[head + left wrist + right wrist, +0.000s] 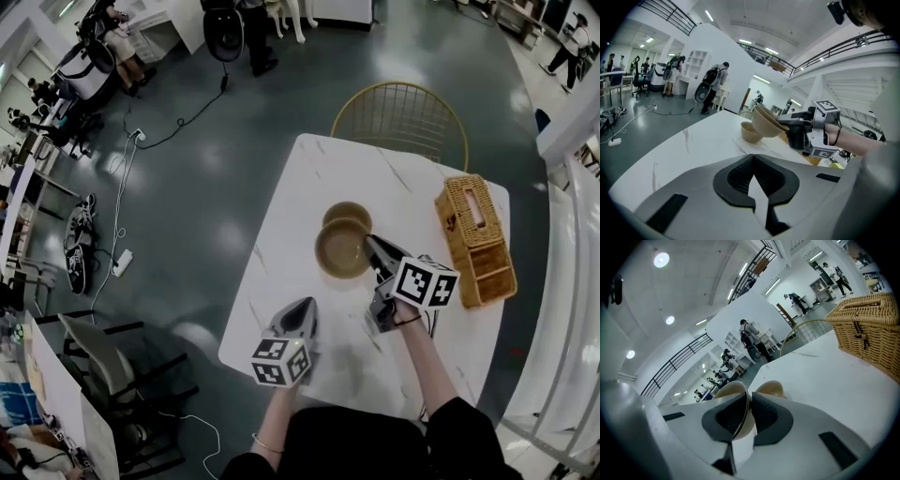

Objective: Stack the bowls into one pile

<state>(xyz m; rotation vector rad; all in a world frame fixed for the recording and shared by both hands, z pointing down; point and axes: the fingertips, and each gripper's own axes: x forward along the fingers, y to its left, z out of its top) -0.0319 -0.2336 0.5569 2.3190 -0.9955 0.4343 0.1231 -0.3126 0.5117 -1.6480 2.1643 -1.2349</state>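
Two tan bowls are in view. One bowl (348, 215) (749, 132) (770, 388) rests on the white marble table (300, 183). The second bowl (341, 249) (765, 123) (727, 391) hangs tilted, just above and beside the first. My right gripper (369, 242) (749, 400) is shut on its rim, one jaw inside and one outside. In the left gripper view the right gripper (797, 127) shows holding that bowl off the tabletop. My left gripper (302, 306) (753, 161) hovers over the table's near part, jaws together with nothing between them.
A woven wicker basket (474, 240) (868, 328) stands on the table's right side. A gold wire chair (401, 117) sits at the far edge. Cables and office chairs lie on the floor to the left, and people stand far back.
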